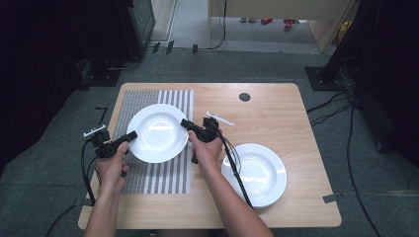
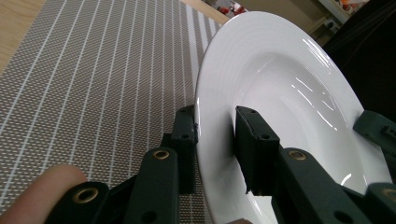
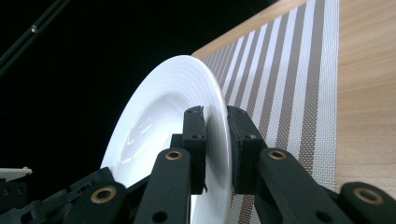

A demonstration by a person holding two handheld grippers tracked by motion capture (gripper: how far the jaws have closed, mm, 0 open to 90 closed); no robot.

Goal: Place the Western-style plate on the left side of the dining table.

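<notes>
A white deep plate (image 1: 157, 132) is over the striped placemat (image 1: 148, 177) on the left half of the wooden table (image 1: 276, 113). My left gripper (image 1: 132, 136) is shut on the plate's left rim, and my right gripper (image 1: 187, 123) is shut on its right rim. In the left gripper view the jaws (image 2: 215, 126) straddle the edge of the plate (image 2: 289, 79), with the placemat (image 2: 93, 70) below. In the right gripper view the jaws (image 3: 215, 126) pinch the rim of the plate (image 3: 163, 107), which stands tilted above the placemat (image 3: 289, 84).
A second white deep plate (image 1: 257, 173) lies on the bare wood at the front right, just beside the right forearm. A small dark round hole (image 1: 244, 97) sits near the table's far edge. Cables (image 1: 336, 103) lie on the floor to the right.
</notes>
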